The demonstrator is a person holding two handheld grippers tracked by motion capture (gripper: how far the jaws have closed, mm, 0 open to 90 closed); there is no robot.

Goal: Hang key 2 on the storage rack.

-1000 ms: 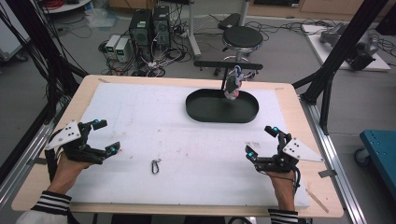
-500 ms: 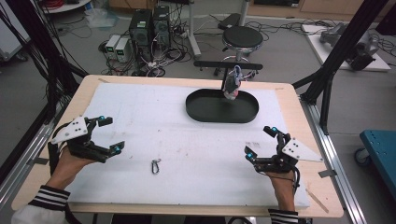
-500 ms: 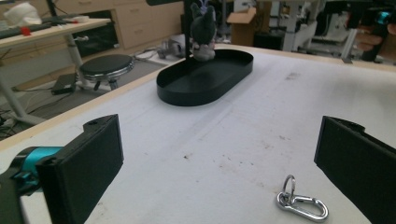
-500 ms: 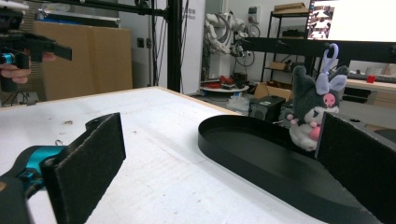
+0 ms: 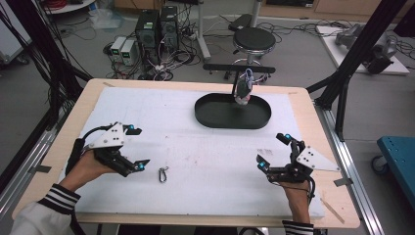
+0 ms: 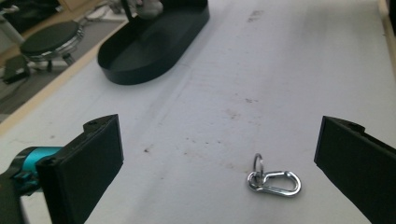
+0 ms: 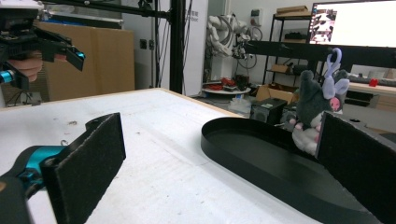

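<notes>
Bright steel carabiner clip (image 5: pixel 163 174), with a small ring at one end, lying flat on the white foam mat (image 5: pixel 195 127) near the front edge.

High view. Left gripper (image 5: pixel 136 148) just beside the clip, jaws spread, nothing held. Right gripper (image 5: pixel 275 150) well apart on the far side of the mat, jaws likewise spread and empty. Black oval tray (image 5: pixel 210 116) toward the back, with a small plush toy (image 5: pixel 243 89) standing at its far rim. Bare mat lies between the grippers and between clip and tray. The wooden table border (image 5: pixel 88 98) is narrow, so a slide toward the front risks running off the mat.

Left gripper view. Clip (image 6: pixel 274 179) lies between the two black jaws but nearer the one at the right of this view. Judgement: centre the gripper over the clip, come down until the pads meet the mat, and close across the clip's narrow width rather than on the loose ring, which would likely slip.

Right gripper view. Tray (image 7: pixel 261 154) and plush toy (image 7: pixel 315 109) close ahead, seen between parted jaws; left gripper (image 7: pixel 44 46) far off. Room to advance is ample.
</notes>
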